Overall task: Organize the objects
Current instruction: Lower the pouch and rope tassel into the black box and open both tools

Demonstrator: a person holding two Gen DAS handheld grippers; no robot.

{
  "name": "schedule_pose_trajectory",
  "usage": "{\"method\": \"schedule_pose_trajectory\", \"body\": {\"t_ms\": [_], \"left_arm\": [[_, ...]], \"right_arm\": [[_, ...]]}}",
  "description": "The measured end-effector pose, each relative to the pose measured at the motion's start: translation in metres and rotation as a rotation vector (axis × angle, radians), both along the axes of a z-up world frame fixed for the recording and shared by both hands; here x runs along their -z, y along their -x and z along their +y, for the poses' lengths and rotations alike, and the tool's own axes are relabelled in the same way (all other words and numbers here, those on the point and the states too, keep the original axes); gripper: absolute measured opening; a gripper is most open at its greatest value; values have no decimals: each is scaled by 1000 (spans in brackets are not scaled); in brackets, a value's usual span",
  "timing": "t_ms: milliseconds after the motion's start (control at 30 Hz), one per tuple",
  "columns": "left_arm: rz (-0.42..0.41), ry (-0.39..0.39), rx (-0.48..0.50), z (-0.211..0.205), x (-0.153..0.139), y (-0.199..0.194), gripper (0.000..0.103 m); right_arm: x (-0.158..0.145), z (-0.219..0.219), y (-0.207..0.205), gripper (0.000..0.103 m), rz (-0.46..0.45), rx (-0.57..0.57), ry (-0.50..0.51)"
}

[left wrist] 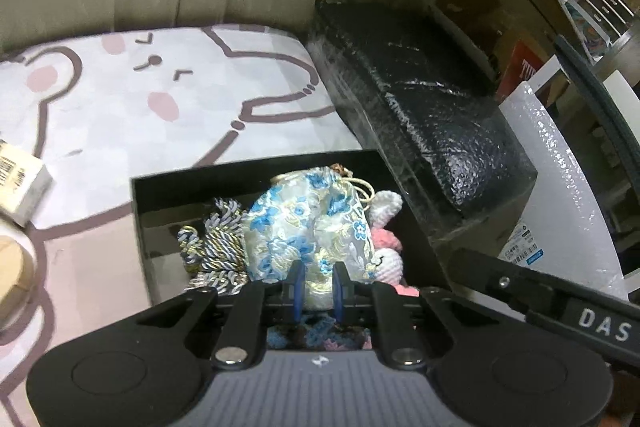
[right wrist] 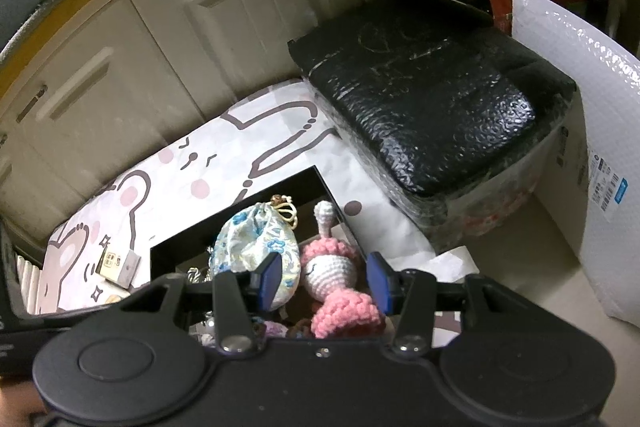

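A black open box (left wrist: 256, 169) lies on a cartoon-print mat (left wrist: 120, 99). In it are a blue floral drawstring pouch (left wrist: 304, 219), a braided tassel cord (left wrist: 216, 247) and a pink-and-white crochet bunny (left wrist: 386, 251). My left gripper (left wrist: 318, 287) is over the box's near side, its blue pads narrowly apart around the pouch's lower end. My right gripper (right wrist: 324, 281) is open, its pads either side of the crochet bunny (right wrist: 332, 271), beside the pouch (right wrist: 256, 247) in the box (right wrist: 280, 187).
A black foam-wrapped block (left wrist: 420, 99) stands right of the box, also in the right wrist view (right wrist: 420, 99). A white bubble mailer (right wrist: 580, 155) leans at the right. A small cardboard carton (right wrist: 120, 265) lies on the mat (right wrist: 224, 155) at left. Cabinet doors (right wrist: 200, 27) stand behind.
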State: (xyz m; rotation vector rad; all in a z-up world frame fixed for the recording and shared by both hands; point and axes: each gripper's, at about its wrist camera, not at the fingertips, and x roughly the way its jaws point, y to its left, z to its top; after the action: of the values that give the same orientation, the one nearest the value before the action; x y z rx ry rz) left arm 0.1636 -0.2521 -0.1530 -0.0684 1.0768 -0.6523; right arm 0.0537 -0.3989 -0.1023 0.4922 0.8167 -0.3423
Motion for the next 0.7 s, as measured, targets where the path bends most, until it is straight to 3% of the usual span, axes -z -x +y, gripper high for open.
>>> {"method": "schedule_pose_trajectory", "body": {"t_ms": [67, 133, 500, 600, 700], "left_arm": [[-27, -12, 0, 4, -9, 2, 18], [-52, -23, -1, 9, -17, 5, 27], [-132, -98, -40, 43, -44, 16, 38], [-150, -106, -60, 52, -51, 18, 49], [-188, -130, -68, 57, -57, 21, 62]], "right_arm": [[-1, 2, 0, 49, -4, -4, 6], [-3, 4, 1, 49, -8, -9, 16], [-19, 16, 7, 49, -40, -24, 71], [-22, 20, 10, 50, -46, -31, 97], [-25, 24, 13, 58, -52, -40, 140]]}}
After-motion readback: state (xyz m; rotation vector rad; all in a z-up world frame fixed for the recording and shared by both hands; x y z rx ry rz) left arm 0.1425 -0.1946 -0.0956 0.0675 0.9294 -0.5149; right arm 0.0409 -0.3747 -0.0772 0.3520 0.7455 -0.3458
